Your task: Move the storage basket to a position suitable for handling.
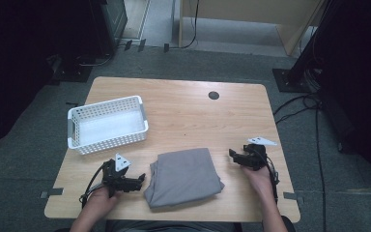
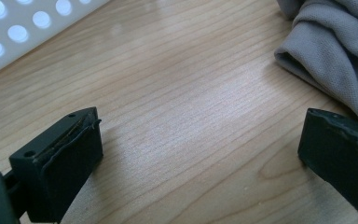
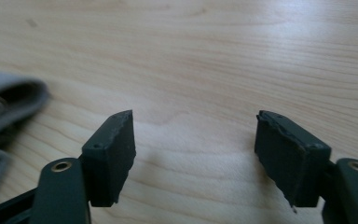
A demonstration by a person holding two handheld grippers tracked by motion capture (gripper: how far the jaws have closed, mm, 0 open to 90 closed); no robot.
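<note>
A folded grey cloth [image 1: 184, 177] lies on the wooden table [image 1: 188, 106] near its front edge. My left gripper [image 1: 140, 180] rests low on the table just left of the cloth, jaws open and empty. In the left gripper view the cloth's folded edge [image 2: 328, 51] lies beyond the right jaw, and my left gripper [image 2: 200, 149] spans bare wood. My right gripper [image 1: 232, 155] sits just right of the cloth, open and empty. The right gripper view has my right gripper [image 3: 193, 147] over bare wood, with the cloth [image 3: 2, 112] at the far left.
A white perforated basket [image 1: 107, 123] stands empty at the table's left, behind my left gripper; its wall [image 2: 14, 28] is in the left gripper view. A round black grommet [image 1: 213, 95] sits near the table's far edge. Cables [image 1: 299, 106] lie on the floor to the right.
</note>
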